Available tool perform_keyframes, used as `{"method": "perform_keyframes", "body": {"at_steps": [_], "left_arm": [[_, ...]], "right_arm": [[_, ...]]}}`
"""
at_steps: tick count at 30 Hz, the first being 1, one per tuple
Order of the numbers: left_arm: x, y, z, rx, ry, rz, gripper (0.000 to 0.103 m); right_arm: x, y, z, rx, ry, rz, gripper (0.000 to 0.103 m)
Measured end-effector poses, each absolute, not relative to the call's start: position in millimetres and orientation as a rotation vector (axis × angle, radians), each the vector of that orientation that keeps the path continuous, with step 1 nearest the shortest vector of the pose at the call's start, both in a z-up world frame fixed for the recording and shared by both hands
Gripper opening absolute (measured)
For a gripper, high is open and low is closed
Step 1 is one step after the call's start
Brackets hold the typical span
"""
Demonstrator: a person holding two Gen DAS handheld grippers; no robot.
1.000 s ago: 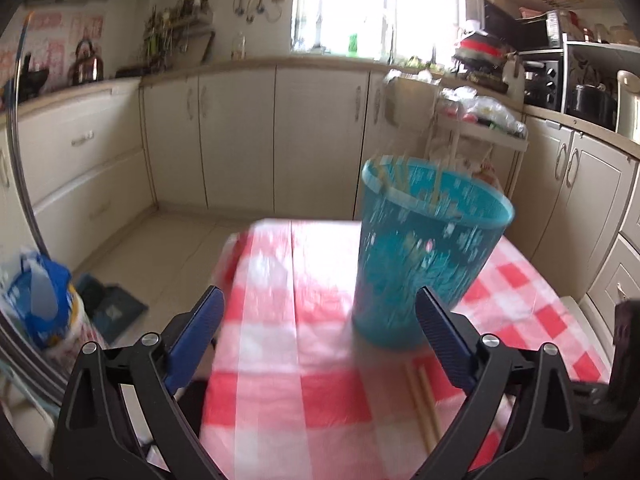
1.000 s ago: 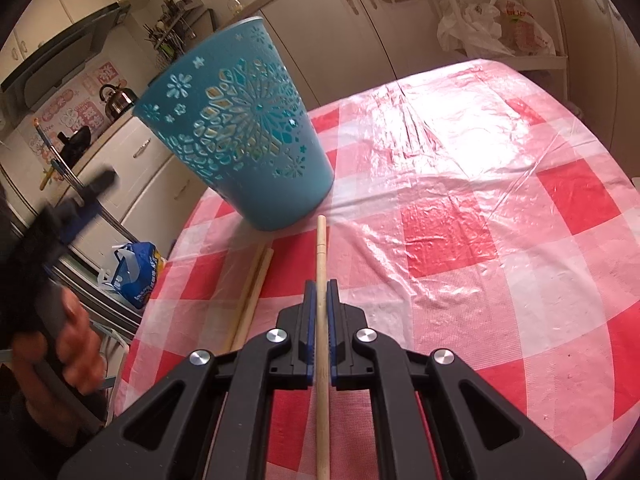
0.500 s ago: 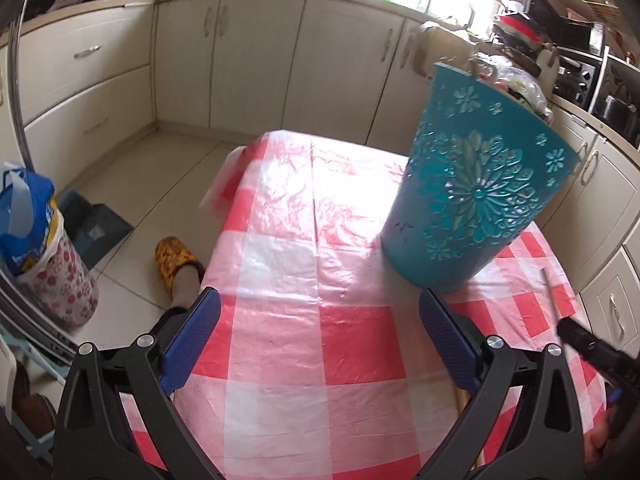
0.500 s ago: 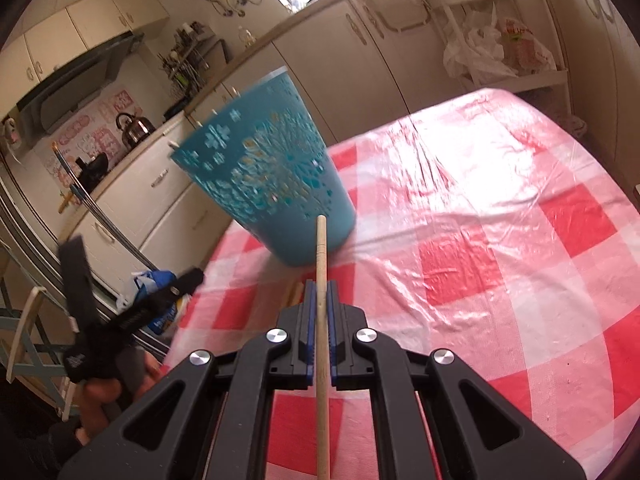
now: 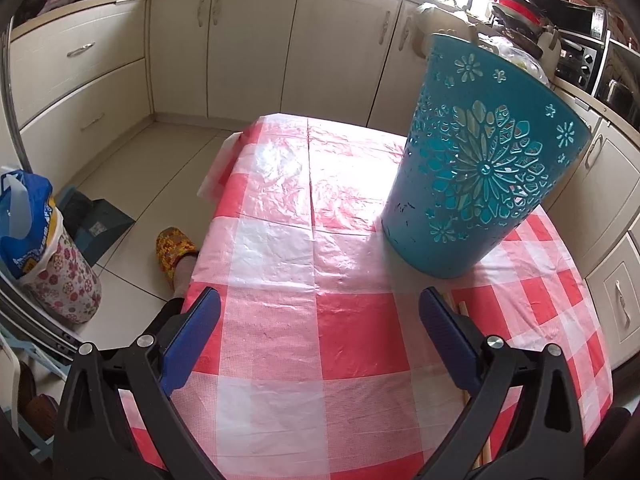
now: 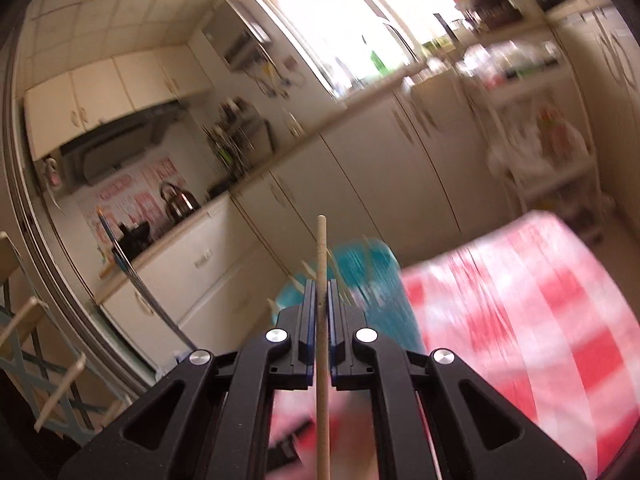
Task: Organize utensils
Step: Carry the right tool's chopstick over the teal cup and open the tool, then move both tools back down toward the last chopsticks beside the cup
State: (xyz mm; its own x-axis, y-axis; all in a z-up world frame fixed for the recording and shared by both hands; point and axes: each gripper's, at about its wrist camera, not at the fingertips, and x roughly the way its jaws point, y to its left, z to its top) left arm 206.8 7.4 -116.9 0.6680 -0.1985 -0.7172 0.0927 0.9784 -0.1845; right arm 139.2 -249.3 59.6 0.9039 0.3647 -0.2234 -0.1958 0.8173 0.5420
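Observation:
A teal perforated bin (image 5: 480, 168) stands on the red-and-white checked tablecloth (image 5: 320, 320), ahead and right of my open, empty left gripper (image 5: 320, 312). Wooden chopsticks (image 5: 464, 308) lie on the cloth just behind the left gripper's right finger. My right gripper (image 6: 319, 292) is shut on one wooden chopstick (image 6: 321, 320), raised and tilted upward. The bin (image 6: 376, 280), with stick tips showing at its rim, appears blurred just beyond the right fingers.
Cream kitchen cabinets (image 5: 248, 40) run along the far walls. A bagged floral bin (image 5: 44, 248) and a slippered foot (image 5: 172, 248) are on the floor left of the table. A chair frame (image 6: 36, 360) stands at the left in the right wrist view.
My right gripper has lifted the chopstick off the table and swung it up, so the bin now sits low behind the fingers. My left gripper has stayed open, drifting slightly closer.

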Motion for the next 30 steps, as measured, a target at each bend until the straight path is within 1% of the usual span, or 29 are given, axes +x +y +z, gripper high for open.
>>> {"method": "perform_keyframes", "body": {"at_steps": [4, 8, 11, 16, 21, 24, 27, 30], "left_arm": [[207, 9, -117, -0.147, 0.824, -0.167, 0.095], [208, 11, -118, -0.159, 0.831, -0.171, 0.095], [209, 13, -119, -0.172, 0.832, -0.176, 0.095], [209, 15, -119, -0.184, 0.831, -0.183, 0.095], [209, 16, -120, -0.195, 0.833, -0.188, 0.095], [210, 16, -120, -0.198, 0.835, -0.188, 0.095], [210, 15, -120, -0.196, 0.840, -0.188, 0.095], [211, 16, -121, -0.200, 0.844, -0.185, 0.095]], "right_arm": [[169, -242, 81, 0.530, 0.249, 0.294, 0.006], [202, -242, 88, 0.537, 0.212, 0.260, 0.006], [225, -240, 87, 0.521, 0.215, 0.227, 0.007], [249, -234, 75, 0.471, 0.274, 0.195, 0.007], [245, -233, 58, 0.447, 0.326, 0.195, 0.007], [244, -229, 48, 0.401, 0.392, 0.197, 0.007], [238, -230, 43, 0.369, 0.433, 0.202, 0.015], [217, -241, 47, 0.396, 0.409, 0.200, 0.016]]}}
